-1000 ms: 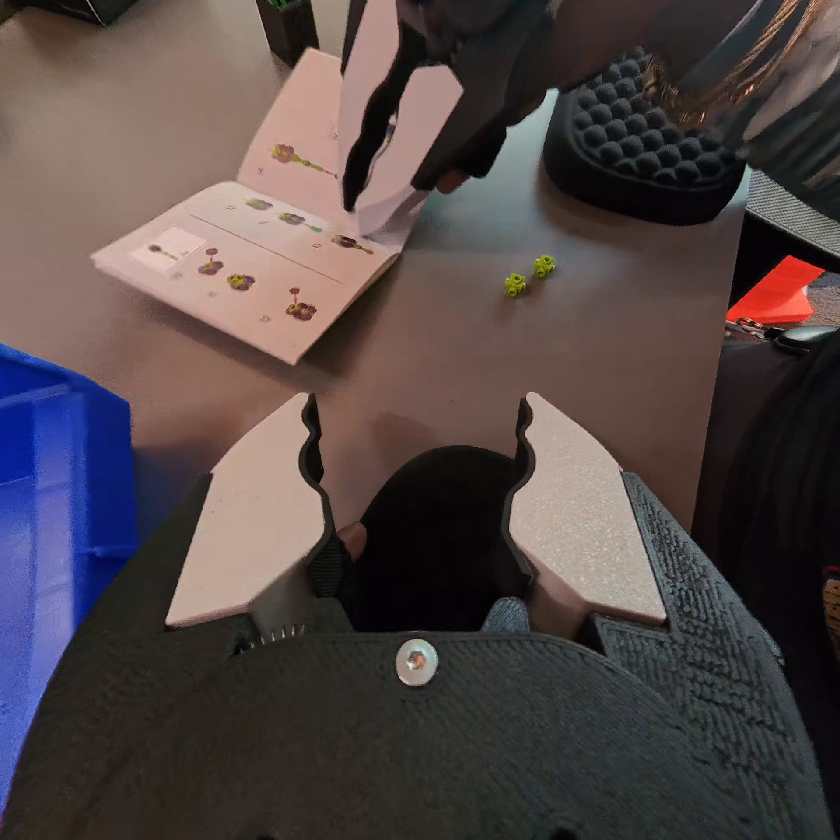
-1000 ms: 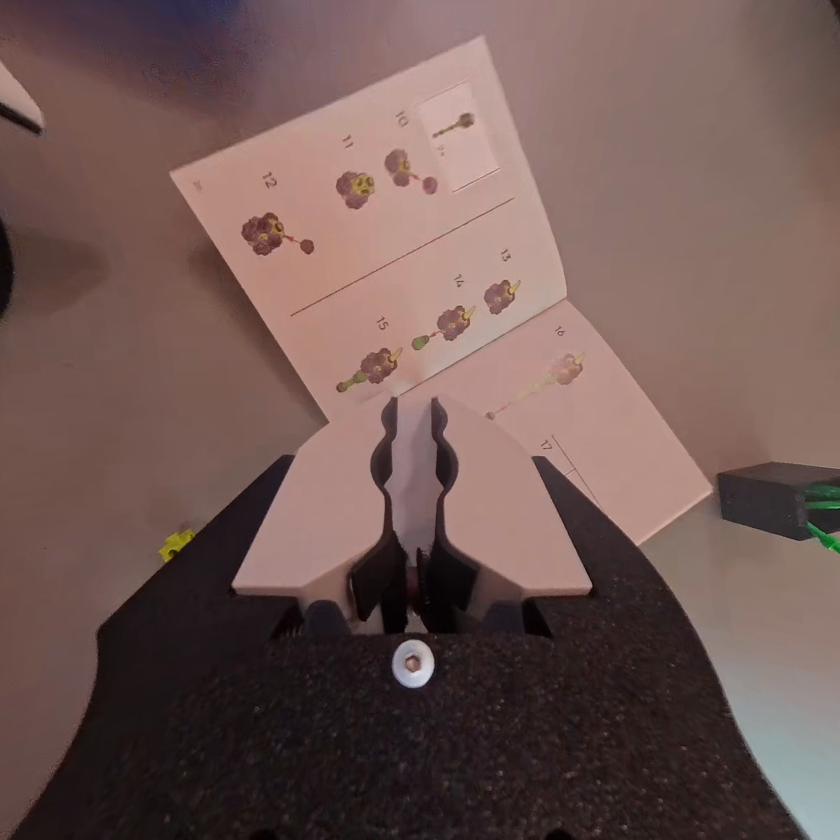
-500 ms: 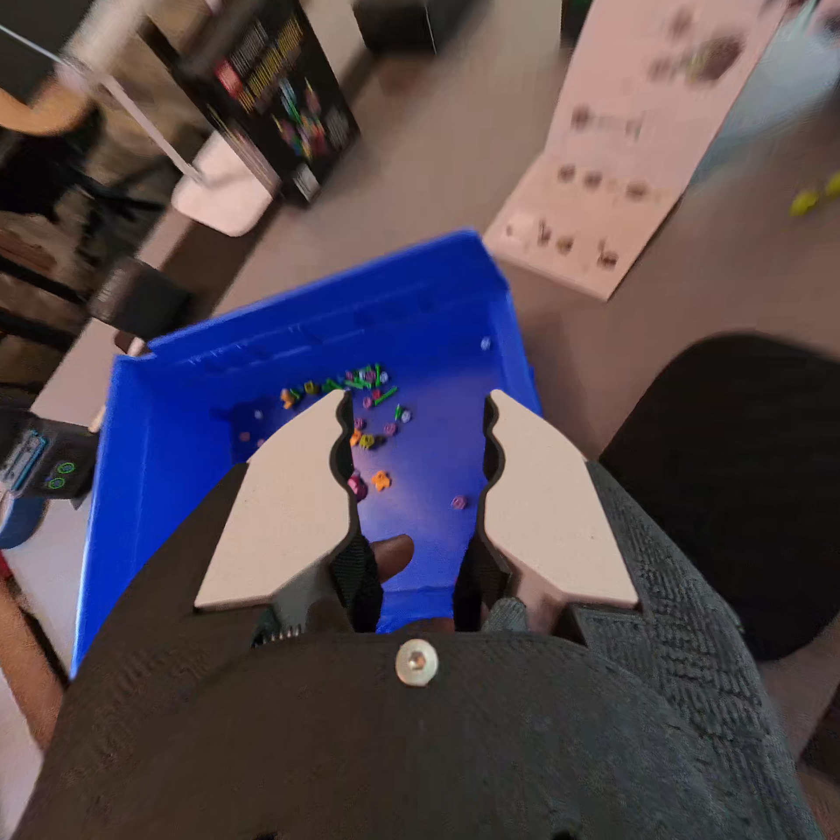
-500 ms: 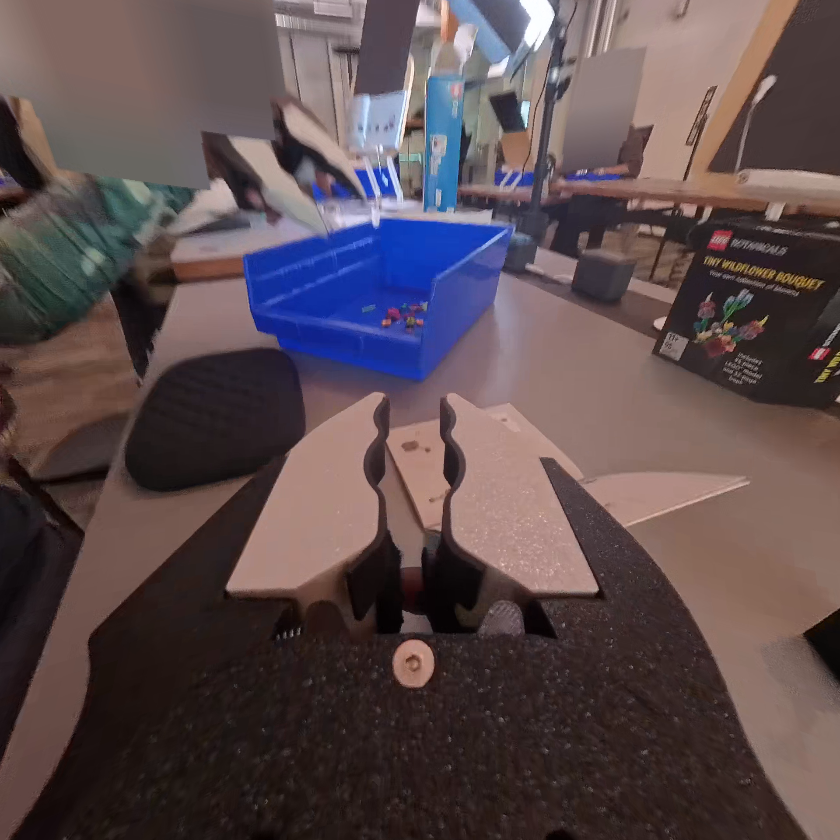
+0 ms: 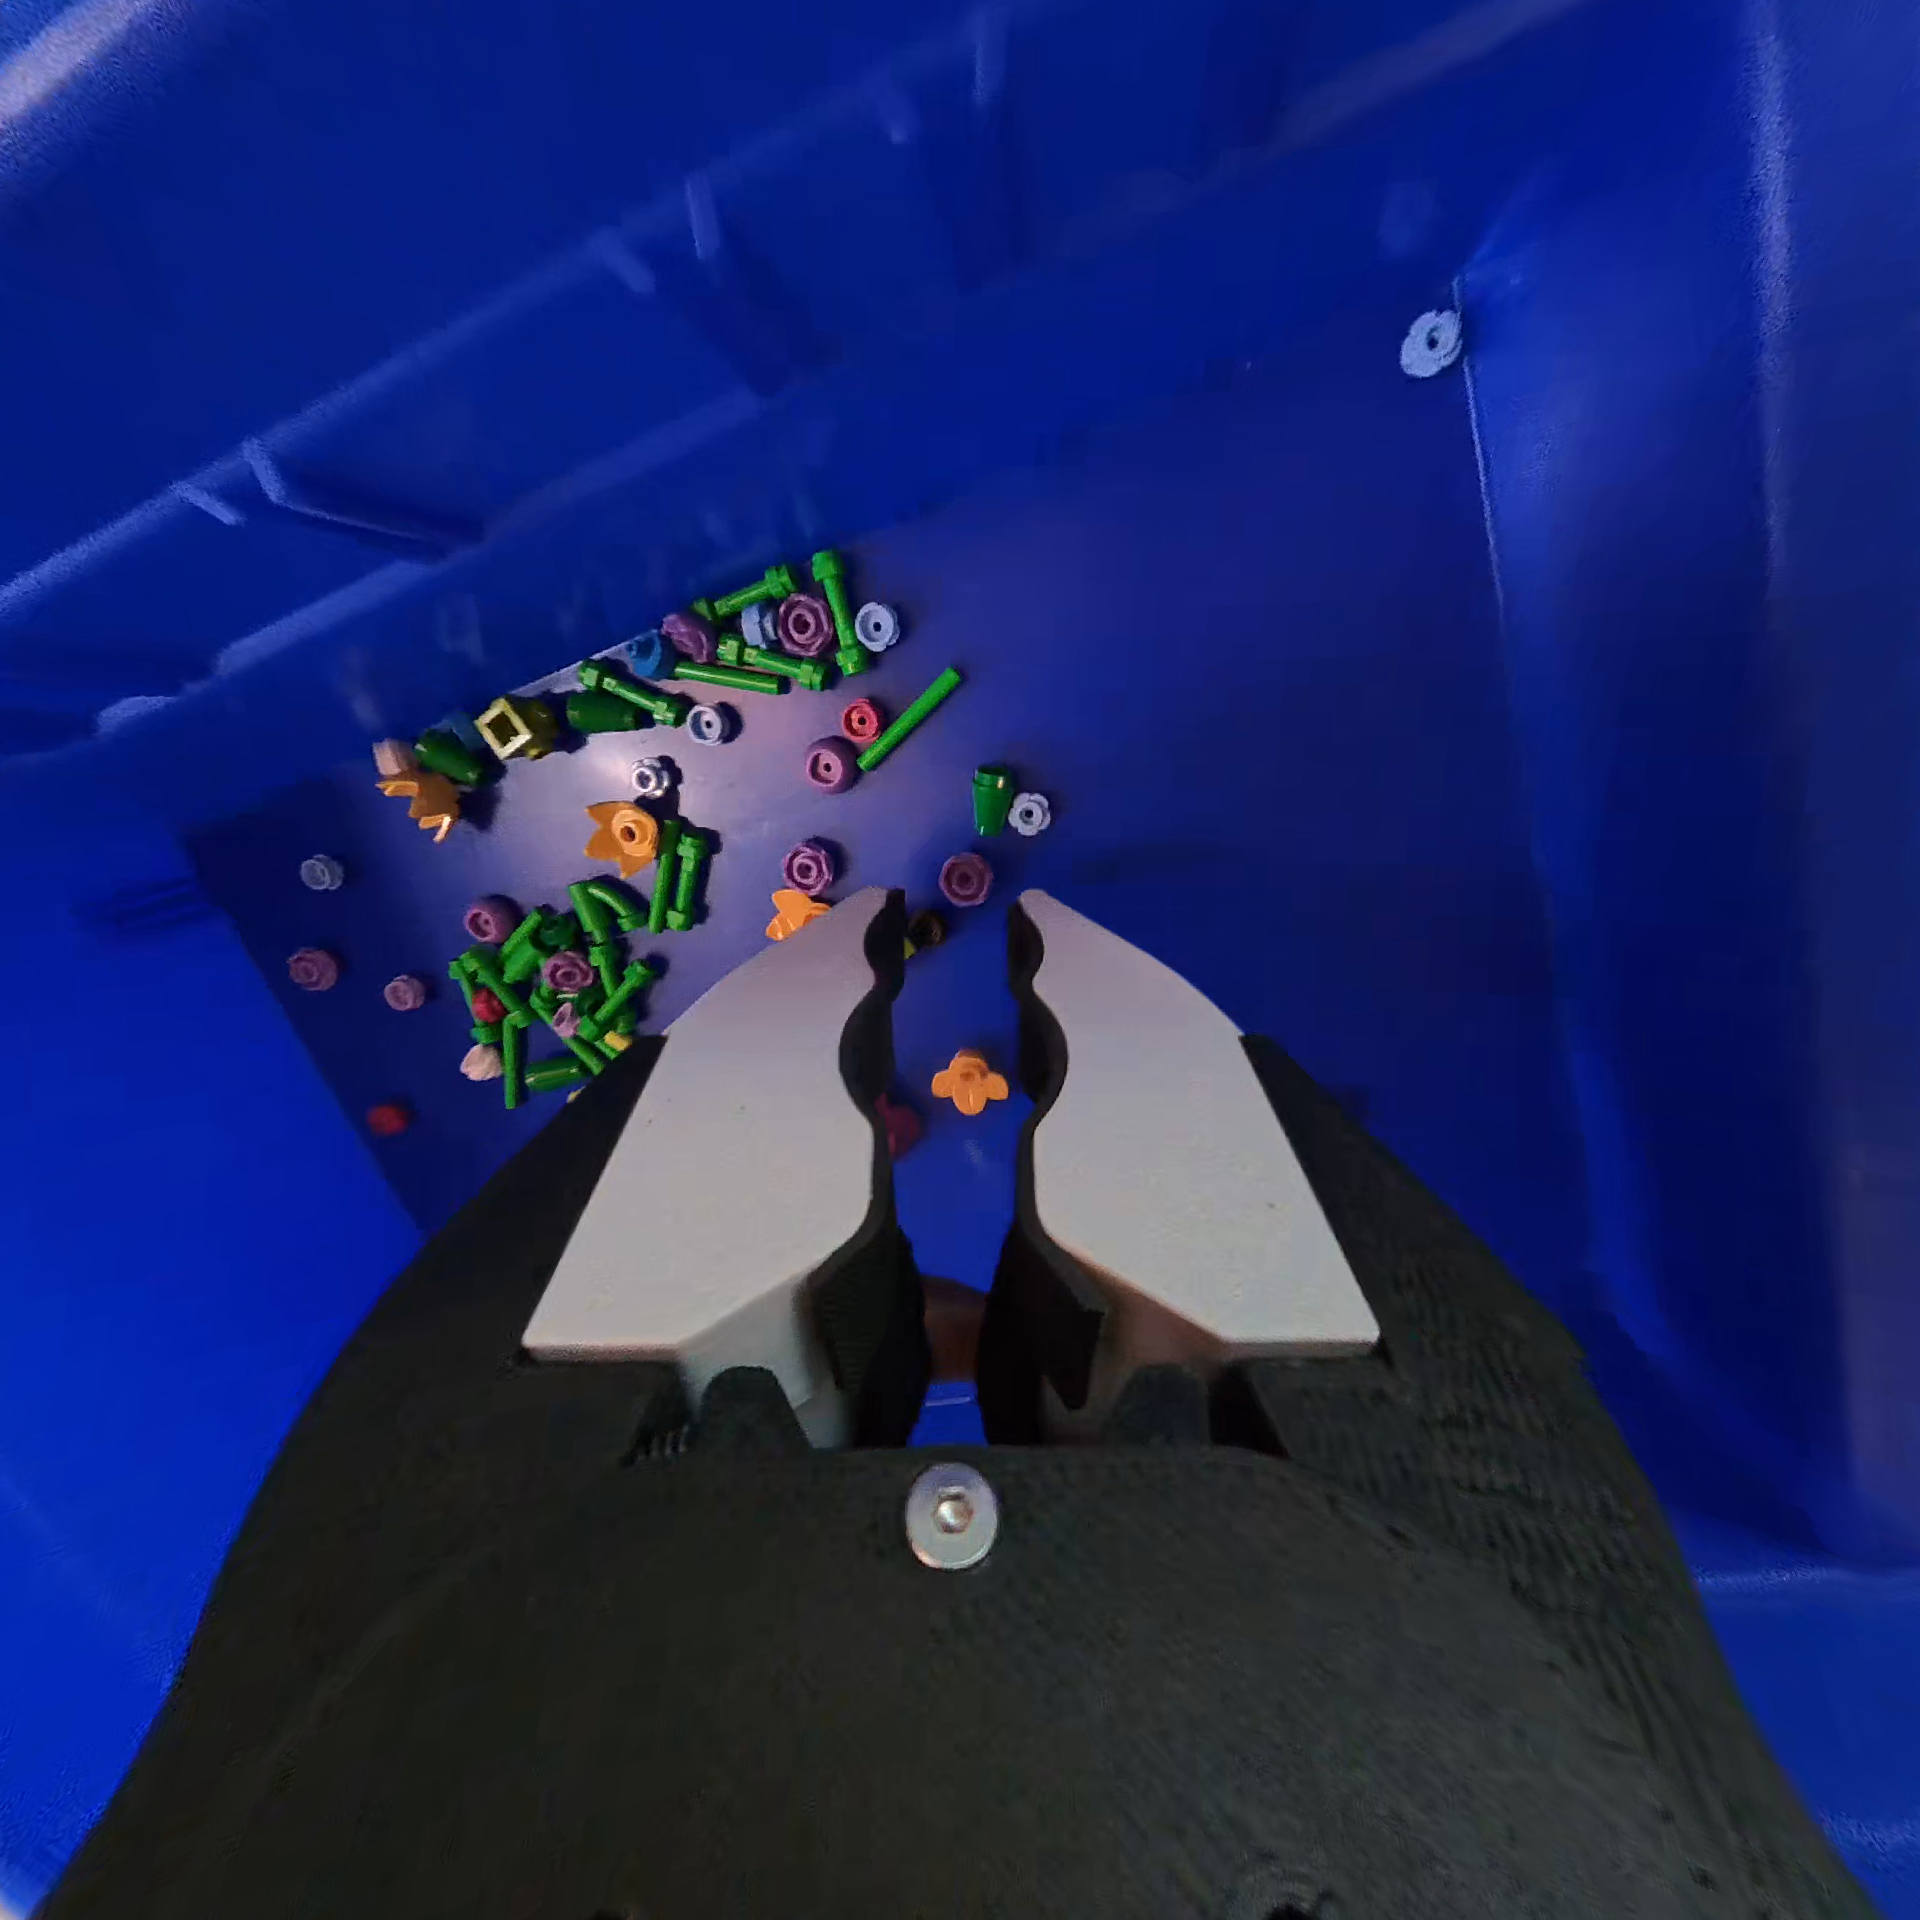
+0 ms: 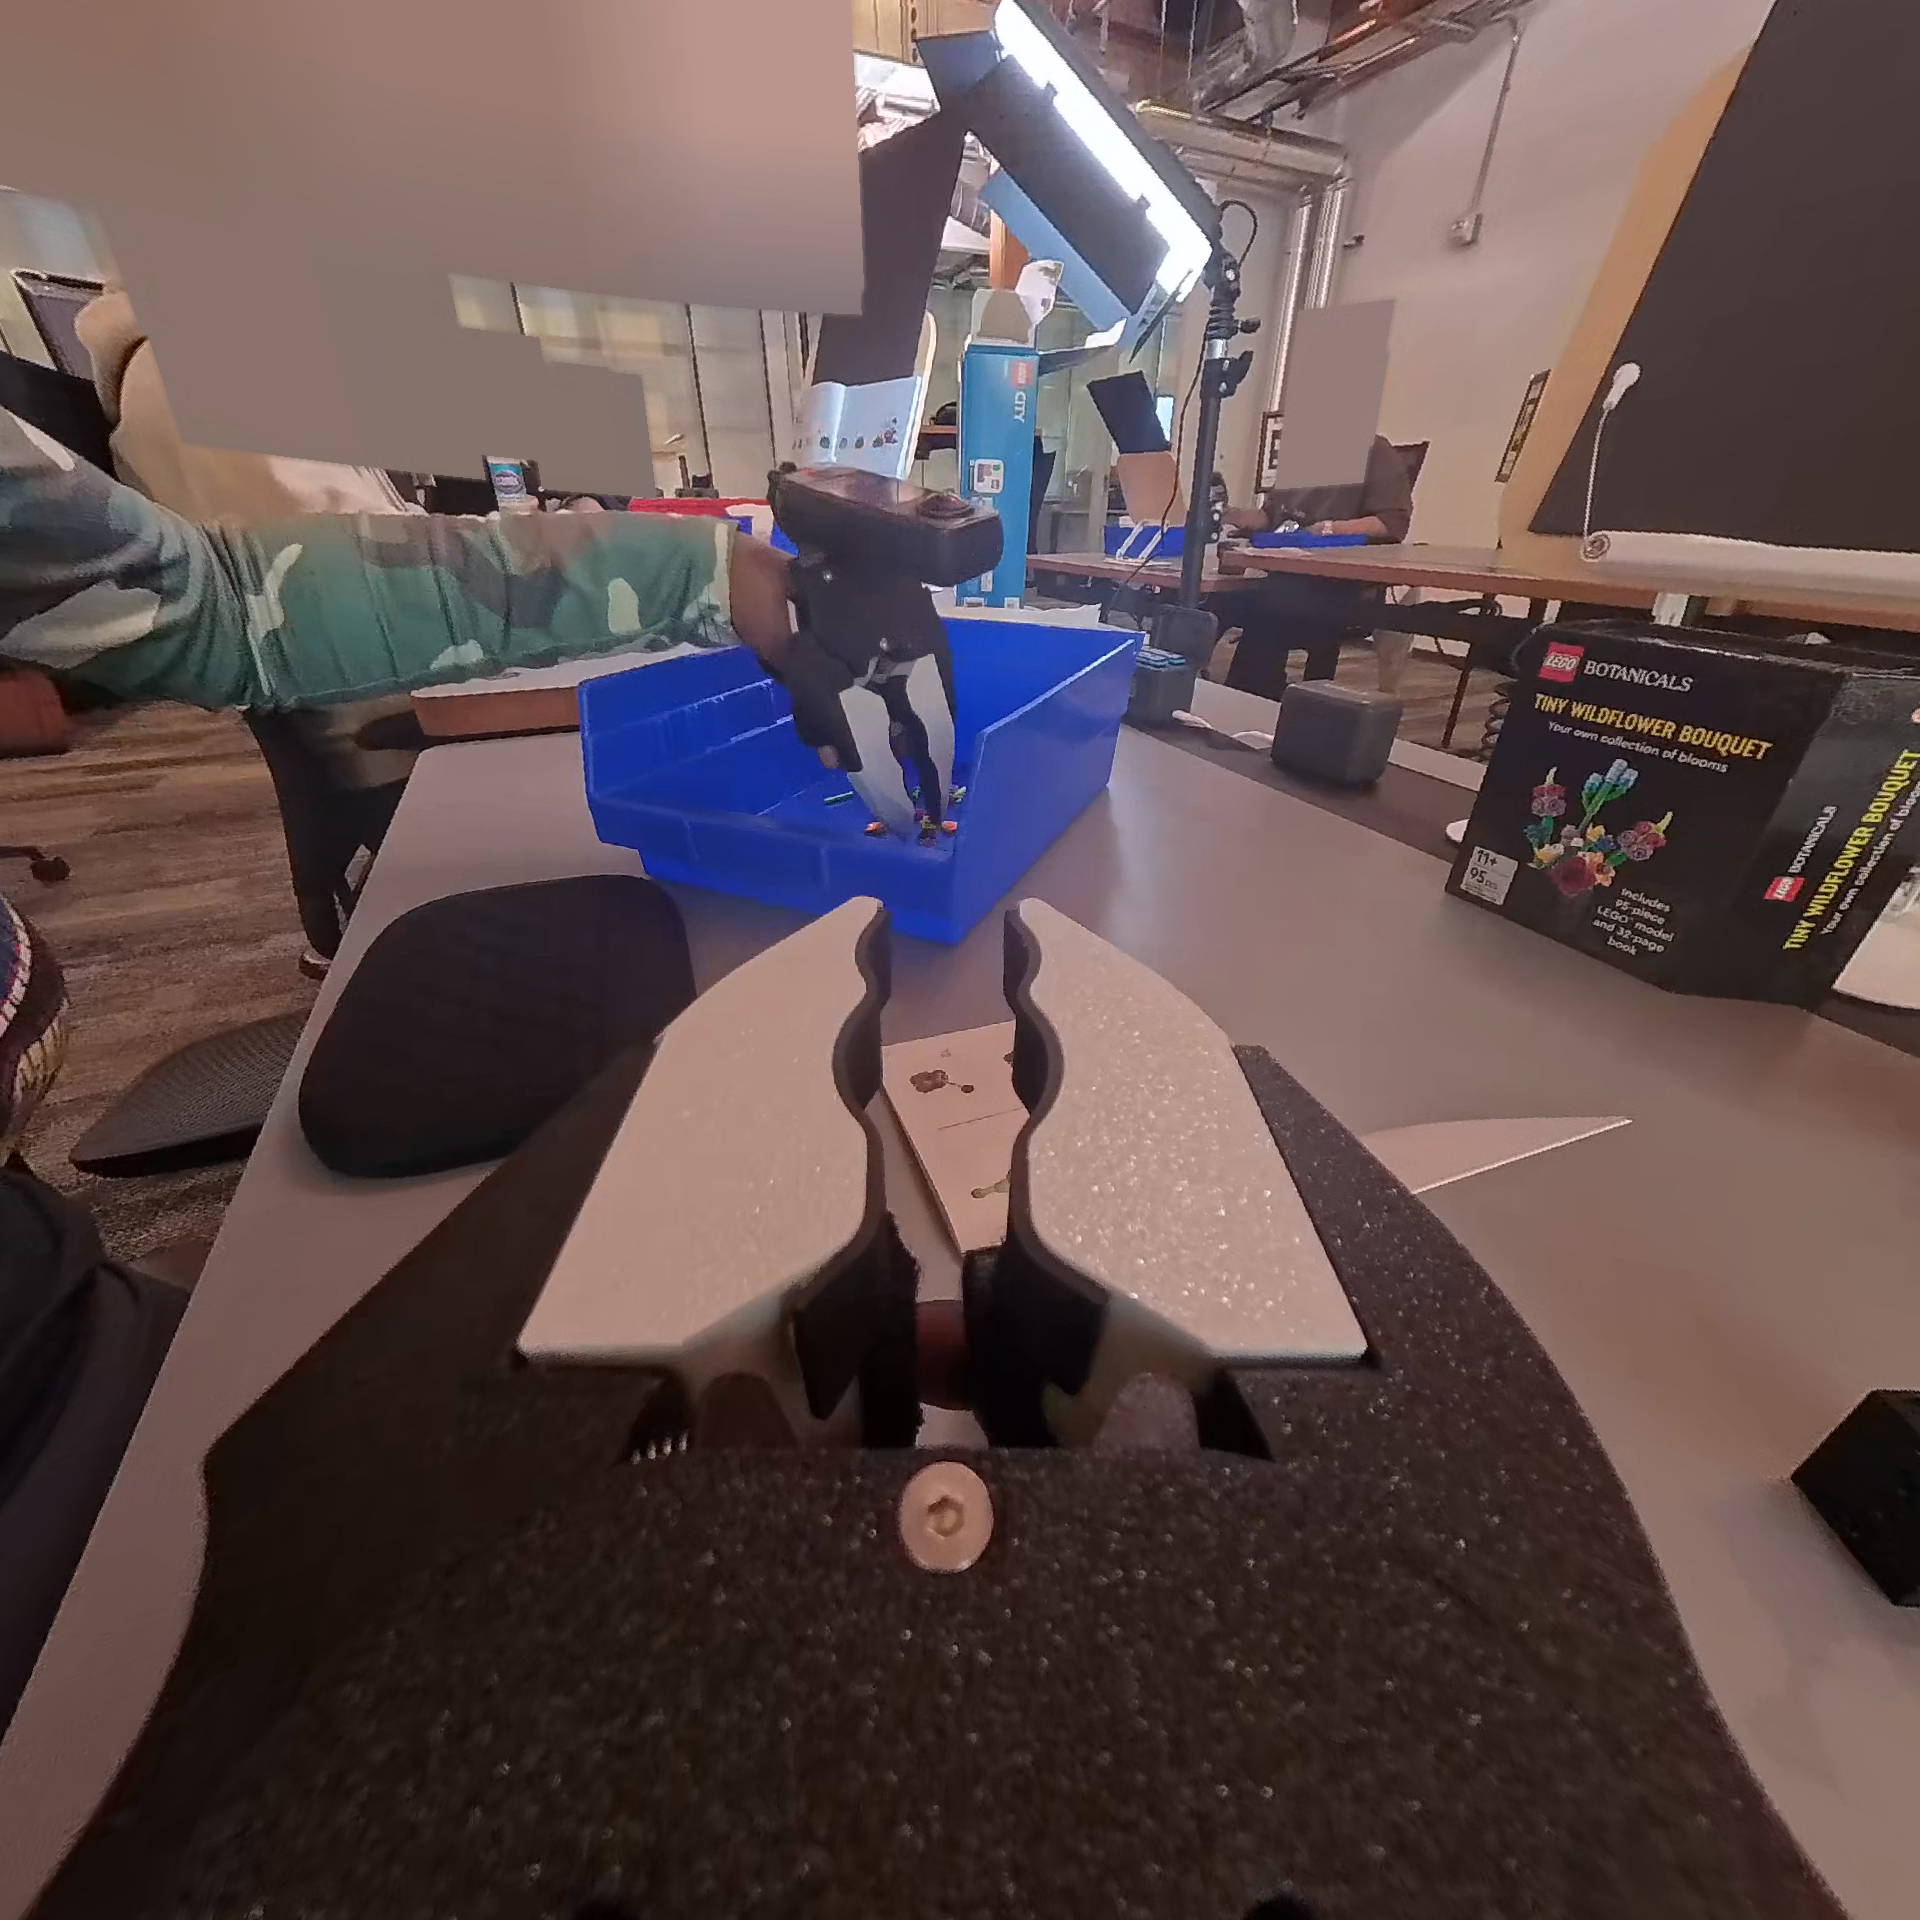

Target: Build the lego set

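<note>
My left gripper (image 5: 956, 916) is down inside the blue bin (image 5: 1558, 727), its jaws a narrow gap apart and holding nothing. Loose lego pieces lie on the bin floor: green stems (image 5: 727, 675), purple flowers (image 5: 810, 864) and orange flowers (image 5: 621, 836). One orange flower (image 5: 968, 1081) lies on the floor between the fingers, and a small dark piece (image 5: 925, 928) sits at the tips. My right gripper (image 6: 945, 920) is narrowly open and empty, above the open instruction booklet (image 6: 956, 1122). The right wrist view shows the left gripper (image 6: 906, 805) in the bin (image 6: 1039, 748).
A black cushion pad (image 6: 488, 1018) lies left of the booklet. The black lego box (image 6: 1662, 821) stands at the right. A small black block (image 6: 1870, 1475) is near the right edge. A person's camouflage sleeve (image 6: 364, 603) reaches over the table's left side. The gap from one gripper's tips to the other's is roughly 35 cm.
My left gripper swung left from the table into the blue bin, dropped close to the pieces, and its jaws narrowed. My right gripper tilted up from the booklet to face the bin.
</note>
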Available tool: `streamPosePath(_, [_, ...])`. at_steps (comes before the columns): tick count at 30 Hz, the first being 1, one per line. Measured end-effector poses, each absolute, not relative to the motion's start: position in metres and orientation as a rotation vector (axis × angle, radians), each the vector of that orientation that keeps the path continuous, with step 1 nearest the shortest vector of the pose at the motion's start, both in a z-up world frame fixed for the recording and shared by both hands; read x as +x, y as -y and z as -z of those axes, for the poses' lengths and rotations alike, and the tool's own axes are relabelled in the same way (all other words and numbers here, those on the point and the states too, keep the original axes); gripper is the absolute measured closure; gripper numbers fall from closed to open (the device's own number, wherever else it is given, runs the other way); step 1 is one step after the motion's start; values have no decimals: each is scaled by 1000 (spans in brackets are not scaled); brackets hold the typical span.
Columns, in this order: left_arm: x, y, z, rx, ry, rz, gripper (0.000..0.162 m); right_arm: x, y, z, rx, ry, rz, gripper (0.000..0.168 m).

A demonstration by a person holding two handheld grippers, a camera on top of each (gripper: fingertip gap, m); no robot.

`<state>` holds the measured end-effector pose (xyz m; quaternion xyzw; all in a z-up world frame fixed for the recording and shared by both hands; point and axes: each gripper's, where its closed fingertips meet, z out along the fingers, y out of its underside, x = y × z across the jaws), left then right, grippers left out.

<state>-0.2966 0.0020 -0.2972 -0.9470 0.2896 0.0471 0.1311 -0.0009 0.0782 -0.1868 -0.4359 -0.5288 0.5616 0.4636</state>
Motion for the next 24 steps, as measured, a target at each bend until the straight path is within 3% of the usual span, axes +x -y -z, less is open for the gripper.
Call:
streamPosePath(11, [-293,-4,304,-2733,-766,-1,152,-1,-80,187,-1079,1295,-1379,148])
streamPosePath(15, [-287,-5,277,-2682,-728,-115,151,0,-83,186,-1087,1277,-1397,148])
streamPosePath(20, [-209,-5,220,-2479,-812,-108,152,0,-85,186,-1103,1263,-1418,148])
streamPosePath(24, [-110,6,229,-2378,-1048,81,152,-1,-86,187,-1112,1270,-1423,148])
